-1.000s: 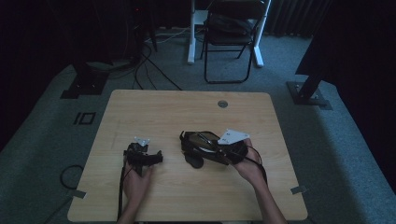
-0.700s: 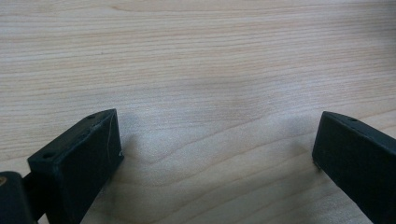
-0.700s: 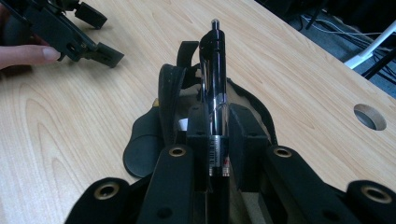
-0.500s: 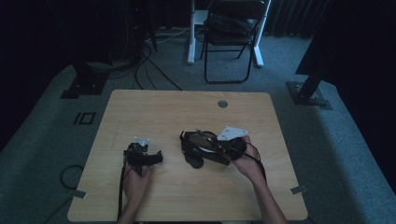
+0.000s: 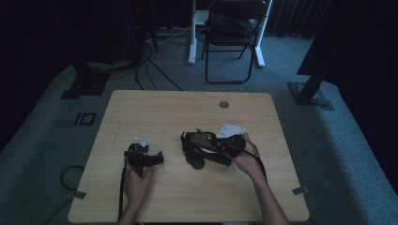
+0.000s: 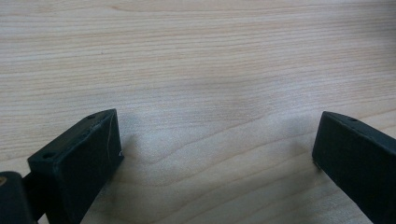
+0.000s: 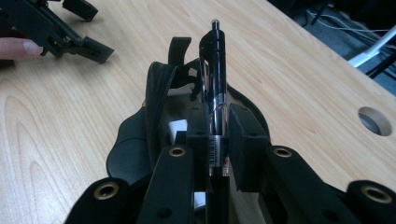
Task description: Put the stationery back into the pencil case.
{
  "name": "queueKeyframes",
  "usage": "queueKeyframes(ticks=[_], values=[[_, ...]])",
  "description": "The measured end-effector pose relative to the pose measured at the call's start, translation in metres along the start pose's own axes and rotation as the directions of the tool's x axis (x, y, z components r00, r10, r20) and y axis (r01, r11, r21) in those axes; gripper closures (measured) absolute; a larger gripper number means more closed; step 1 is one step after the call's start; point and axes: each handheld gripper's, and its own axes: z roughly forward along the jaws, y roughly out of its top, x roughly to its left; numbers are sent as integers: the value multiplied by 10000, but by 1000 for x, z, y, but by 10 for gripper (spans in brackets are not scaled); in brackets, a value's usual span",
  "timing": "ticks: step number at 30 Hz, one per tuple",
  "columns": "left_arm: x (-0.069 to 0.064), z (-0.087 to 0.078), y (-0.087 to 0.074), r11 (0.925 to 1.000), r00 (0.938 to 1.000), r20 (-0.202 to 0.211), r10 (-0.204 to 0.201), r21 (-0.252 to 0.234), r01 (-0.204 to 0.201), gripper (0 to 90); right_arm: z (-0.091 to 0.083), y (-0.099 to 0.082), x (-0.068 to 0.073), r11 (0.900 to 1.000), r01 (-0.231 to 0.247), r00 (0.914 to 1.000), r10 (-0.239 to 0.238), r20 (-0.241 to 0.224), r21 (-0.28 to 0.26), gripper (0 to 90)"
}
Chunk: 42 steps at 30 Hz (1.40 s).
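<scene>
Pen (image 7: 215, 79): black, with a clear barrel and a silver tip, standing up the middle of the right gripper view. It is pinched near its lower end between the jaws of the right tool (image 7: 218, 135), which are pressed onto the barrel. Most of the pen's length projects past the grip. Directly beneath it lies a black zip pouch (image 7: 154, 107), its mouth open; a white item shows inside, too small to identify.

In the high view the pouch (image 5: 202, 150) sits at centre-right of the tabletop (image 5: 187, 108), with the right tool (image 5: 220, 146) over it.

Risks, as judged:
- The grip is low on a smooth, round barrel, so the pen may pivot or slide if the tip catches the zip edge.
- The pouch is soft and unsecured, so it may shift under a push and the pen miss the opening.

Left tool (image 6: 215, 154): jaws spread over bare wood, holding nothing. In the high view it (image 5: 143, 157) rests at lower left, well apart from the pouch, so it does not steady it.
</scene>
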Motion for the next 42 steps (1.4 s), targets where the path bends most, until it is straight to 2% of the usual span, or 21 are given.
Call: queueKeyframes(ticks=[6, 25, 36, 42], values=[[0, 0, 0, 10000, 10000, 1, -5, -2, 5, 15, 7, -2, -3, 9999, 96, 9998, -94, -182, 144, 797], [0, 0, 0, 10000, 10000, -2, -7, -10, 7, 15, 26, -3, -5, 9964, 525, 9986, -527, 16, 667, 796], [0, 0, 0, 10000, 10000, -5, -27, -31, 27, 15, 35, -8, -6, 9923, 619, 9981, -617, -57, 1075, 792], [0, 0, 0, 10000, 10000, -5, -47, -51, 47, 15, 36, -10, -7, 9923, 563, 9984, -556, -91, 1105, 787]])
